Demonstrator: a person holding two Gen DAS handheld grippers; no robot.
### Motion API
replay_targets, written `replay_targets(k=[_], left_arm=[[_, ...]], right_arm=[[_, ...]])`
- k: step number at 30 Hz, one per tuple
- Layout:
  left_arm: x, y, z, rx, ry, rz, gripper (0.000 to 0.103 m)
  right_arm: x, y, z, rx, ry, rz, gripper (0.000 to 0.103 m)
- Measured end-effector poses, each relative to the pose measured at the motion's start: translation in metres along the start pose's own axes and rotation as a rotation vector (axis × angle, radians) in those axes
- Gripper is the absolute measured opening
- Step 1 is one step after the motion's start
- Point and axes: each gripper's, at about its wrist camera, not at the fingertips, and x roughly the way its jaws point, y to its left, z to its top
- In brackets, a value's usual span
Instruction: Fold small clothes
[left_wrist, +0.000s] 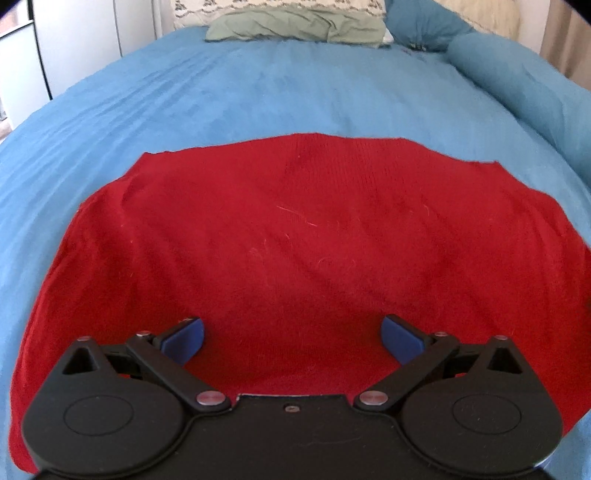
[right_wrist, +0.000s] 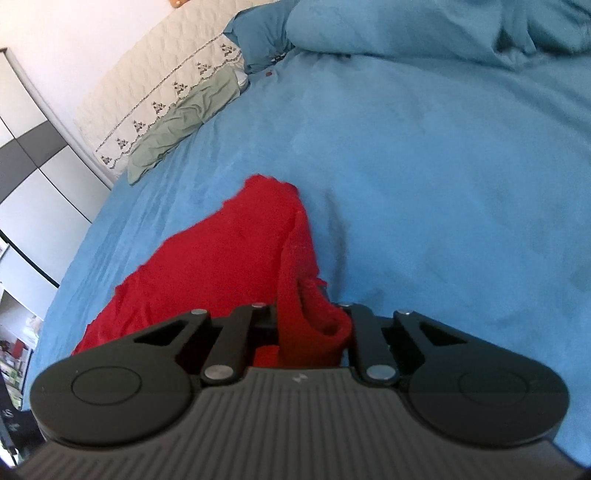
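The right gripper (right_wrist: 312, 325) is pinching a bunched edge of the red garment (left_wrist: 295, 240), probably to carry a fold across. The garment is lying spread on the bed (left_wrist: 258, 96), the left gripper (left_wrist: 291, 339) hovering wide apart and empty above it.

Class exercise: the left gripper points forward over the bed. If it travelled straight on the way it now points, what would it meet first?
Probably the red garment: the open left gripper hangs just above it, angled down. The blue bedcover lies beyond, though depth is unclear.
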Motion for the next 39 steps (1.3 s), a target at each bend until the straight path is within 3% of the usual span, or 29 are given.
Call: replay_targets(k=[4,9,11,13,15,17,21,23,25,26,28,30,35,39], left_arm=[[-0.013,0.016,0.006,-0.042,0.016,-0.030,0.101],[-0.054,0.082,-0.004,-0.084,-0.015,0.016,0.101],[-0.070,0.118,-0.017,-0.113,-0.015,0.065,0.101],[-0.082,0.152,-0.036,-0.135,-0.030,0.092,0.101],[-0.084,0.174,-0.055,-0.134,-0.016,0.122,0.101],[-0.081,0.186,-0.069,-0.117,0.009,0.143,0.101],[-0.084,0.201,-0.086,-0.124,0.005,0.098,0.101],[-0.087,0.203,-0.086,-0.128,0.002,0.096,0.101],[-0.090,0.203,-0.084,-0.126,-0.006,0.082,0.101],[-0.094,0.202,-0.086,-0.125,-0.010,0.073,0.101],[-0.103,0.200,-0.084,-0.117,-0.025,0.040,0.101],[-0.110,0.198,-0.082,-0.105,-0.036,-0.003,0.101],[-0.121,0.181,-0.075,-0.101,-0.063,-0.084,0.101],[-0.130,0.161,-0.062,-0.096,-0.111,-0.145,0.099]], right_arm=[[-0.015,0.054,0.018,-0.039,-0.004,0.088,0.026],[-0.019,0.175,0.015,-0.223,0.068,0.265,0.026],[-0.015,0.221,-0.005,-0.325,0.139,0.365,0.025],[-0.005,0.268,-0.045,-0.480,0.227,0.451,0.025],[0.014,0.296,-0.089,-0.576,0.319,0.455,0.025],[0.038,0.310,-0.130,-0.656,0.379,0.386,0.025],[0.048,0.310,-0.164,-0.714,0.361,0.348,0.027],[0.042,0.310,-0.163,-0.734,0.354,0.367,0.037],[0.031,0.310,-0.162,-0.769,0.343,0.400,0.086],[0.019,0.310,-0.157,-0.782,0.309,0.416,0.093],[-0.007,0.301,-0.137,-0.774,0.225,0.490,0.095],[-0.026,0.286,-0.116,-0.742,0.174,0.505,0.095],[-0.041,0.234,-0.090,-0.678,0.081,0.371,0.096],[-0.038,0.187,-0.095,-0.612,0.099,0.297,0.096]])
